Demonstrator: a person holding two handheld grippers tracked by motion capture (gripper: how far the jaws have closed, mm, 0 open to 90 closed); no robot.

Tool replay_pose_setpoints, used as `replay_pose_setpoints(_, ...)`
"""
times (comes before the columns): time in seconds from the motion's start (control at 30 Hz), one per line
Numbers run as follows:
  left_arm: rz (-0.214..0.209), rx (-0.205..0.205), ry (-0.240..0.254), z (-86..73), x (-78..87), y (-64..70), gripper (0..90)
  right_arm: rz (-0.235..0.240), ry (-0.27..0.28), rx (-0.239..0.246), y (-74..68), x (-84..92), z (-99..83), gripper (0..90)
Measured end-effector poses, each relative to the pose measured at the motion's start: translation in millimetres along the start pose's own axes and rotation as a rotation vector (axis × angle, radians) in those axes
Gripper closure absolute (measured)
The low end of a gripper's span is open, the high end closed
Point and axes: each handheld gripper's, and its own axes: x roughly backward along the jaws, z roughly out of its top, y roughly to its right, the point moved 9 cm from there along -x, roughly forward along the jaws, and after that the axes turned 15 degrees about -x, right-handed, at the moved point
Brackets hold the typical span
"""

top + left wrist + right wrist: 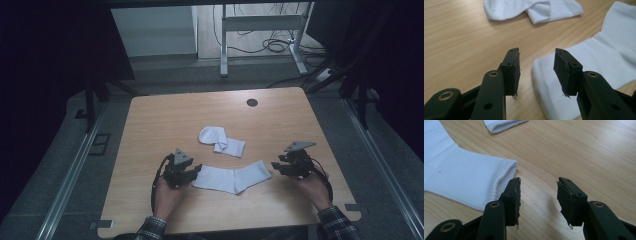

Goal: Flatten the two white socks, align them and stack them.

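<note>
Two white ribbed socks (232, 178) (221, 140) on woodgrain table (150, 125).

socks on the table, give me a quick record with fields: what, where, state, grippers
surface: wooden table
flat sock: white, laid out flat between the two grippers
folded sock: white, behind the flat one, apart from it
left gripper: open at the flat sock's toe end, nothing between the pads
right gripper: open beside the ribbed cuff, not touching it
</note>
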Motion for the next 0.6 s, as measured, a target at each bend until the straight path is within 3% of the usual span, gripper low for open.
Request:
replay_pose_setpoints(0.2,-0.004,0.002,0.008,15.2,-13.0,-8.6,56.8,-0.005,0.002,-0.013,4.5,0.9,-0.3,55.1)
replay_pose_setpoints(0.4,0.018,-0.001,0.006,28.7,-25.5,-24.8,57.0,-0.002,0.003,-0.015,5.2,1.5,0.0,57.5)
replay_pose_setpoints(0.6,0.023,0.012,0.005,38.4,-35.6,-40.5,62.4,0.005,0.007,-0.014,3.7,2.4,1.4,60.4)
